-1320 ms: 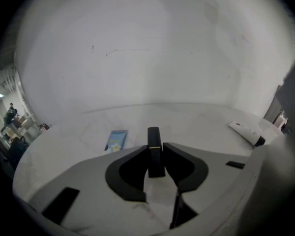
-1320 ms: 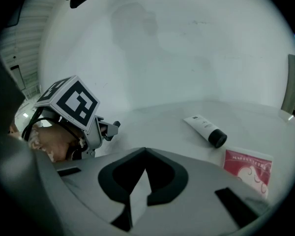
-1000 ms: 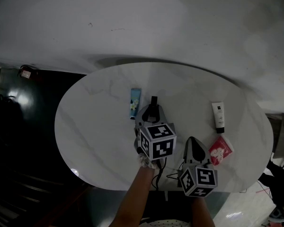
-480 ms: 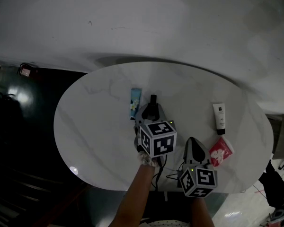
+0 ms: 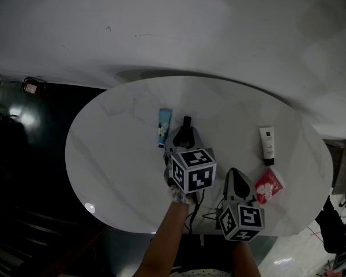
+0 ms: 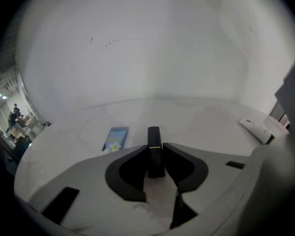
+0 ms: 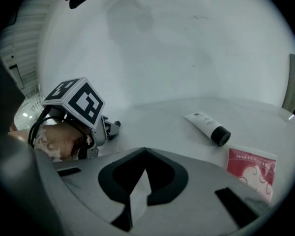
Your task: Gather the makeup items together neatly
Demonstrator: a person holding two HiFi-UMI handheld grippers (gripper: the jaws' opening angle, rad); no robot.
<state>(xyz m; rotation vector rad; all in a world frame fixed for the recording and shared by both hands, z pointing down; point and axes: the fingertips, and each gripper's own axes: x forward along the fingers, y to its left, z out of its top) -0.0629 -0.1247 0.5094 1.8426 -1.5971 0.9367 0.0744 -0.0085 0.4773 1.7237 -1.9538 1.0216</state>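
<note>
My left gripper (image 5: 186, 134) is shut on a slim black makeup stick (image 5: 187, 122) with a thin gold band, over the middle of the white marble table (image 5: 115, 160). In the left gripper view the stick (image 6: 154, 136) stands up between the two pads of that gripper (image 6: 155, 151). A blue tube (image 5: 165, 126) lies flat just left of it (image 6: 116, 138). My right gripper (image 5: 235, 175) hovers near the front edge, shut with nothing in it (image 7: 145, 152). A white tube with a black cap (image 5: 267, 145) (image 7: 207, 126) and a red sachet (image 5: 269, 184) (image 7: 250, 170) lie to its right.
The oval table stands against a pale wall (image 5: 179, 33). Dark floor (image 5: 29, 172) falls away at the left, and cables (image 5: 334, 235) lie at the lower right. A black cable (image 5: 210, 215) hangs between the two hands at the table's front edge.
</note>
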